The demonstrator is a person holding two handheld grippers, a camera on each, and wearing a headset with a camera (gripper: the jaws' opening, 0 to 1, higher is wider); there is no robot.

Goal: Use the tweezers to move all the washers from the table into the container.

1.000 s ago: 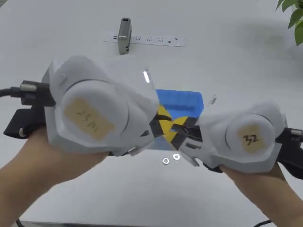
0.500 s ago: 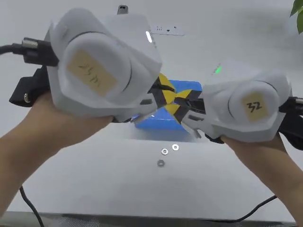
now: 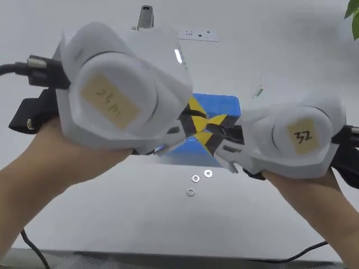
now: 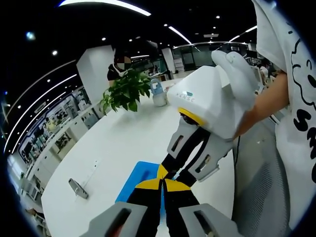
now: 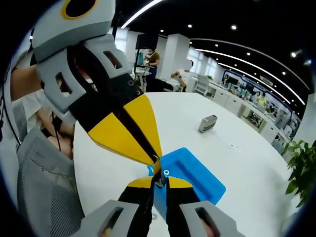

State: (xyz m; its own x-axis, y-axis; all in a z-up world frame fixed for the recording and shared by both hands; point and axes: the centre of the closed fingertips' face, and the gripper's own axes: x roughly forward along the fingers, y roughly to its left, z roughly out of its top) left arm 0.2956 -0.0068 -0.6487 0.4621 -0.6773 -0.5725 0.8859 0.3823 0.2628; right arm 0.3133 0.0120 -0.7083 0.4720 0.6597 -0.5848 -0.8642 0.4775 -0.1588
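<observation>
Three small metal washers (image 3: 195, 179) lie close together on the white table, just in front of the blue container (image 3: 224, 105). My left gripper (image 3: 197, 124) and right gripper (image 3: 212, 130) hang above the container's near edge, yellow tips touching each other. In the right gripper view my right gripper (image 5: 158, 181) is shut on a thin dark metal sliver that looks like the tweezers (image 5: 159, 178), with the left gripper's closed tips right above it. A small ring (image 5: 166, 173) shows beside those tips. My left gripper (image 4: 163, 184) is shut against the right gripper's tips.
A white power strip (image 3: 197, 35) and a grey block (image 3: 145, 16) lie at the far side of the table. Green plant leaves (image 3: 354, 19) hang in at the top right. Dark cables trail off the near table edge (image 3: 168, 258).
Both grippers have risen together from just over the table to above the container. A third washer, hidden one second ago, has come into sight.
</observation>
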